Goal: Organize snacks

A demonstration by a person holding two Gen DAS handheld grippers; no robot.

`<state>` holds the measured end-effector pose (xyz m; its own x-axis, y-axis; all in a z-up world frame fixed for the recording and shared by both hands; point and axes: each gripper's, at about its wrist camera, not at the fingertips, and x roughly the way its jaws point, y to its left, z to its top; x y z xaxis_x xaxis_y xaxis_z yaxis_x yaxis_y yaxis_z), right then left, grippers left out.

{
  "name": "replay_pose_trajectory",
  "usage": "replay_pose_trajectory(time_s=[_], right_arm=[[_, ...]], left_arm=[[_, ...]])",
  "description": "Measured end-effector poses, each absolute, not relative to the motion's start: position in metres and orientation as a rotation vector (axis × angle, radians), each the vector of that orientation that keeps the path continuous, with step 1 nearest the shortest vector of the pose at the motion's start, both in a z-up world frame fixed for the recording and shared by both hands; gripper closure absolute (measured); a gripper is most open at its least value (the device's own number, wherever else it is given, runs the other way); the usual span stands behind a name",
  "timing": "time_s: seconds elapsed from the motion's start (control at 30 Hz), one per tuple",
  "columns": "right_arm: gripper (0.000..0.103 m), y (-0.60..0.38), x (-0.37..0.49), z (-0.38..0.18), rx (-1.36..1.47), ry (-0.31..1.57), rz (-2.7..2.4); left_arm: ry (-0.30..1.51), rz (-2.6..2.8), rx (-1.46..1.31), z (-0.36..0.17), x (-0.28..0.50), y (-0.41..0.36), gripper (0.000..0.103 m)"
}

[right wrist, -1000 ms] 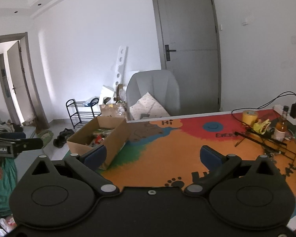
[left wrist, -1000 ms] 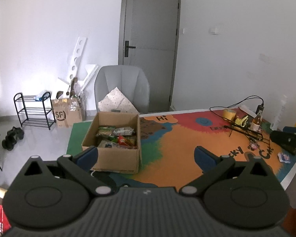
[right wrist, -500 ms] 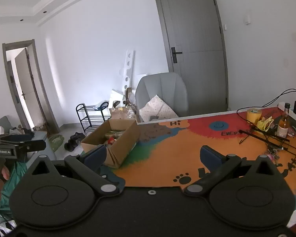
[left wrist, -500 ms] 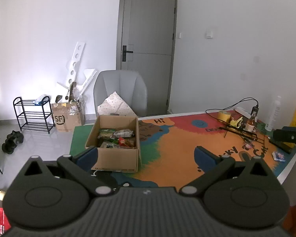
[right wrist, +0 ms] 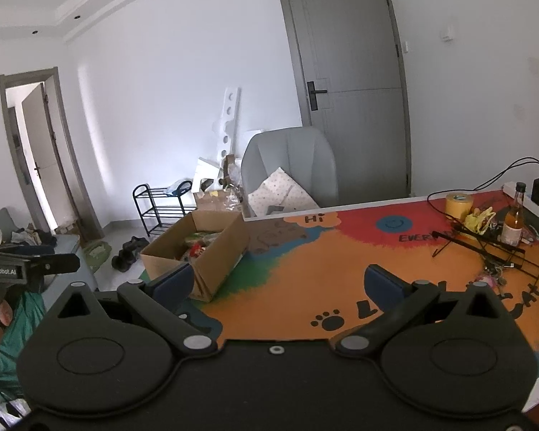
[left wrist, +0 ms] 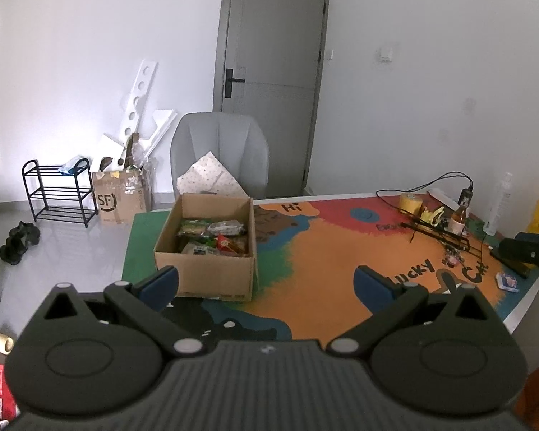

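- We hold the left gripper (left wrist: 266, 282) above the near edge of the table (left wrist: 327, 287), its blue-padded fingers (left wrist: 160, 282) spread wide with nothing between them.
- We hold the right gripper (right wrist: 276, 285) the same way, released and empty, over the orange part of the colourful table mat (right wrist: 305, 269).
- An open cardboard box (left wrist: 206, 251) stands on the left end of the table, on the green patch of the mat, well ahead of both grippers.
- Inside the box lie the packaged snacks (left wrist: 213, 237), a loose pile of green, red and clear wrappers; we cannot read any labels.
- At the far right of the table we see a roll of yellow tape (right wrist: 458, 205), a small glass bottle (right wrist: 514, 221), a black wire rack (right wrist: 485, 248) and a black cable (right wrist: 485, 181) running to a plug.
- A small blue-and-white packet (left wrist: 507, 282) lies alone near the right edge of the table.
- Behind the table stands a grey chair (left wrist: 221, 151) with a spotted cushion (left wrist: 212, 177) on its seat, in front of a closed grey door (left wrist: 273, 82).
- On the floor to the left are a black shoe rack (left wrist: 57, 194) and a brown carton marked SF (left wrist: 120, 197).
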<state>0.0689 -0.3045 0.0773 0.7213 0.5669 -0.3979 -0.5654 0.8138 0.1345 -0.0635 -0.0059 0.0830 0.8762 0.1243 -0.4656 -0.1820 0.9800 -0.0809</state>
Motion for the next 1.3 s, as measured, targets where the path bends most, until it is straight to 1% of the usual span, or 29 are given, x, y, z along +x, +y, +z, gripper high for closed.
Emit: replay_pose_trajectory(time_s=[1.3], right_arm=[[0.000,-0.291,0.065,0.072,0.008,0.478,0.656]], left_arm=[[0.480,0.147,-0.094,0.075,-0.059,-0.018,0.000]])
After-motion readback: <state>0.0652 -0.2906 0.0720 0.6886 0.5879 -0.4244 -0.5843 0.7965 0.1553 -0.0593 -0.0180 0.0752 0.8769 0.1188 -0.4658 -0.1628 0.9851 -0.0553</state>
